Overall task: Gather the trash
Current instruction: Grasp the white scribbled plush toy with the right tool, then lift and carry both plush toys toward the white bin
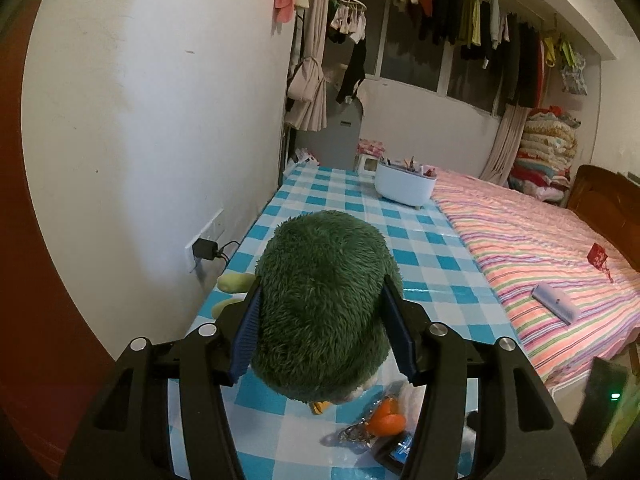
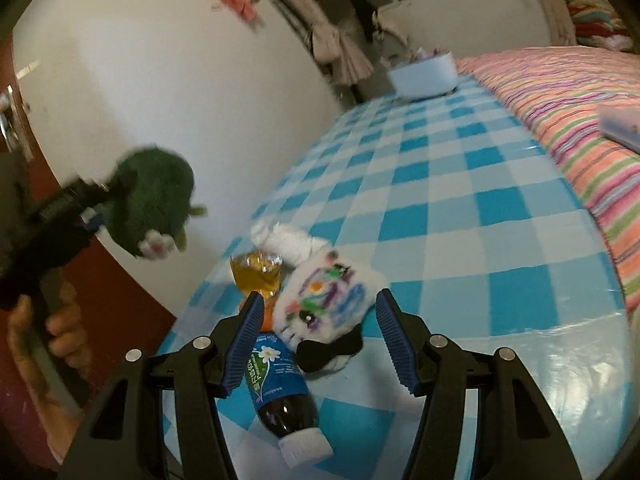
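Now the left gripper point(image 1: 322, 332) jaws clamp the green plush toy point(image 1: 324, 300); the right gripper point(image 2: 318, 340) jaws gape empty around the white plush point(image 2: 324, 300), risking grabbing it instead of the bottle point(image 2: 280, 392).

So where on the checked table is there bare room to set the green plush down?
The middle of the checked table is bare, between the white tub at the far end and the striped bed. The near corner is crowded: white plush, bottle, orange peel. The left gripper holds the green plush.
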The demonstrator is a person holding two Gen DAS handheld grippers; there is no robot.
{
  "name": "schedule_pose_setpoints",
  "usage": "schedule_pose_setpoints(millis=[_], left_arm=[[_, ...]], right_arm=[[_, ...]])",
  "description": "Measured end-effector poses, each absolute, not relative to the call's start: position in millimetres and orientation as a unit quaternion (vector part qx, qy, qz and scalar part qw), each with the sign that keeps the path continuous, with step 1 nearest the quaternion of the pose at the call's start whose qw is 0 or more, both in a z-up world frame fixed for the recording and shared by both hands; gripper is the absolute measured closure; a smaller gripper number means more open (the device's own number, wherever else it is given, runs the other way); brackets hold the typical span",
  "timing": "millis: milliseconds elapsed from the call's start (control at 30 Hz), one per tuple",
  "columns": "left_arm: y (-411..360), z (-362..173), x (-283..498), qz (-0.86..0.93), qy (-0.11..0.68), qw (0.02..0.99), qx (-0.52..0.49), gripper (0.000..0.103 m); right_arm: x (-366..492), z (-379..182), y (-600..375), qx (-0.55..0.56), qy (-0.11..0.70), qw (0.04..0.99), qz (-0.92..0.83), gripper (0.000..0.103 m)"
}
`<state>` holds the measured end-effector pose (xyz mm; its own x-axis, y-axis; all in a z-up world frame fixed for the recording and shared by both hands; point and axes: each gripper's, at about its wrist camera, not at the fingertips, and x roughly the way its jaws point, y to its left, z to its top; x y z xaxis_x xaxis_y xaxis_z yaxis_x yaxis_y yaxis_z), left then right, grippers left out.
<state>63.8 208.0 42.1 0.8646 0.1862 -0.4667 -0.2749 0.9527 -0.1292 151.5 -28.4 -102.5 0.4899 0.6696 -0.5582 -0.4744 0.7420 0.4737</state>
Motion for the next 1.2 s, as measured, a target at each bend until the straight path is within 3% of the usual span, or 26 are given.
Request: schedule_pose_setpoints(millis=[900,1067,1200], left_arm=[[205.7,41.9,65.1,0.091,0.227,0.966,-0.088,0.047],[205.8,41.7,69.7,0.086,0.229,0.966,-0.083,0.047],[205.1,41.8,71.9,0.081,0.231,0.966,-0.080,0.046]], right_arm=[[187.7,-135.8,31.3,0.046,0.446,0.847,0.285,0.034],[186.4,-136.0,31.9,0.038,0.441,0.848,0.292,0.035],[185.4,-134.1,30.5,0.041,0.434,0.850,0.297,0.044]])
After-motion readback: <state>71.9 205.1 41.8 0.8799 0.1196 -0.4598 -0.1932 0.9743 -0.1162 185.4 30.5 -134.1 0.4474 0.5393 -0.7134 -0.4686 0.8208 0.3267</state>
